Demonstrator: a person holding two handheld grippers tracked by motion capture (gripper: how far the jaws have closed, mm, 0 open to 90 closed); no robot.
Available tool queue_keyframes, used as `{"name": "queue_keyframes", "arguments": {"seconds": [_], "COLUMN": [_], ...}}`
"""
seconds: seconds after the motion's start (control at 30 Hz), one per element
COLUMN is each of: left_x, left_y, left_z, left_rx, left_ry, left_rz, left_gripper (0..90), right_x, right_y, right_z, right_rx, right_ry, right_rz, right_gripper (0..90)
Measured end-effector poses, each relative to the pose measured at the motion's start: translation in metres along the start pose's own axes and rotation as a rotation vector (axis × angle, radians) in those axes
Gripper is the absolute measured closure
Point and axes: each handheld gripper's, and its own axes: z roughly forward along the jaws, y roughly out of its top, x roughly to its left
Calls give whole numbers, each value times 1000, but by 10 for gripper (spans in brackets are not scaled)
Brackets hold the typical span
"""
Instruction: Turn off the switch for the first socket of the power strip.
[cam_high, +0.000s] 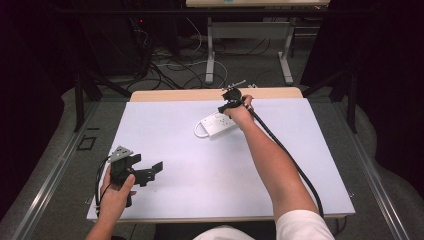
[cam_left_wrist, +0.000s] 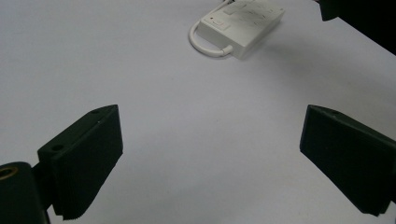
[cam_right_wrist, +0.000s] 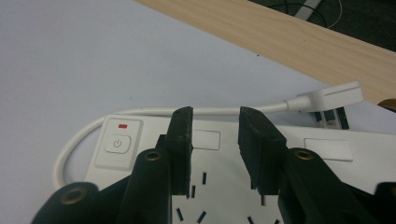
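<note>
Left gripper (cam_high: 150, 171): you held it at about 8 o'clock on the table, near the front edge, with your left hand (cam_high: 116, 192) around its body. Its jaws stood wide apart with nothing between them; in the left gripper view (cam_left_wrist: 210, 154) only bare white surface lay in the gap.
Right gripper (cam_high: 231, 100): you held it at about 1 o'clock, towards the far edge, your right hand (cam_high: 241, 114) behind it and your forearm reaching across the table. In the right gripper view (cam_right_wrist: 215, 140) its jaws stood a little apart, directly over the top face of the power strip; contact could not be told, and they clamped nothing.
Power strip (cam_high: 216, 124): white, lying flat just past the table's centre, towards 1 o'clock. Its switch (cam_right_wrist: 117, 142) with a red mark sat at one end.
Cord (cam_right_wrist: 154, 113): white, looping out of the switch end and running along the strip's far side to a flat plug (cam_right_wrist: 332, 96).
Table (cam_high: 210, 165): white sheet over a wooden top, wood showing along the far edge.
Cable (cam_high: 287, 155): black, trailing from your right gripper along your forearm.
</note>
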Motion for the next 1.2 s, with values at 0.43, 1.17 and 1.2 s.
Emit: {"name": "queue_keyframes", "arguments": {"seconds": [0.43,1.17,1.2], "left_x": [0,-2,-2], "left_y": [-1,-2,-2], "left_z": [0,-3,-3], "left_rx": [7,5,5], "left_ry": [3,6,6], "left_rz": [3,7,6], "left_gripper": [58,58,58], "right_x": [6,35,37], "right_y": [2,7,7], "right_z": [-16,-60,-63], "right_rx": [15,34,45], "right_ry": [7,-12,-20], "right_rz": [14,-84,-89], "right_gripper": [468,152,150]}}
